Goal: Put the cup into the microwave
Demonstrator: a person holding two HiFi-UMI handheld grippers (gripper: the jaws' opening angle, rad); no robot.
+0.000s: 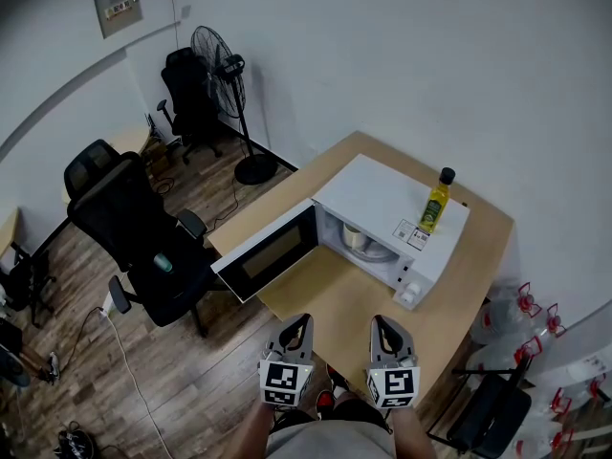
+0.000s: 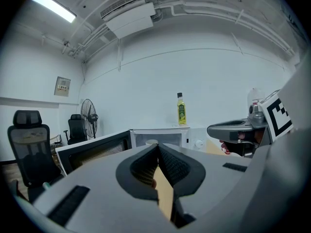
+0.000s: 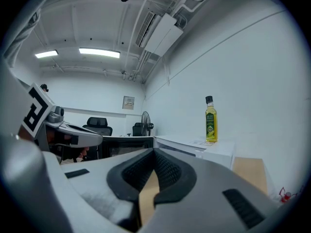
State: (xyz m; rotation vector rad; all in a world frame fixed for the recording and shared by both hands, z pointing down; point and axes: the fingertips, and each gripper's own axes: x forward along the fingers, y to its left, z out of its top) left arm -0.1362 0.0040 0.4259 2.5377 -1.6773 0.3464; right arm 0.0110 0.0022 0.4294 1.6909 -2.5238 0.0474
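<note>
Left gripper (image 1: 302, 320) and right gripper (image 1: 381, 322) are both seen clenched empty, cup (image 1: 355, 238) sat just ahead inside the open microwave (image 1: 387, 197).

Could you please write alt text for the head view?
A white microwave stands open on a light wooden table, a pale cup inside and a yellow-green bottle on top. The left claw and right claw hover shut in front.

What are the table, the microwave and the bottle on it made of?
Table: pale wood or wood-look laminate, matte, even tan.
Microwave: smooth white casing, painted metal or plastic; its open door has a dark, glassy window.
Bottle: clear glass or plastic, unclear which; yellow liquid shows through.
</note>
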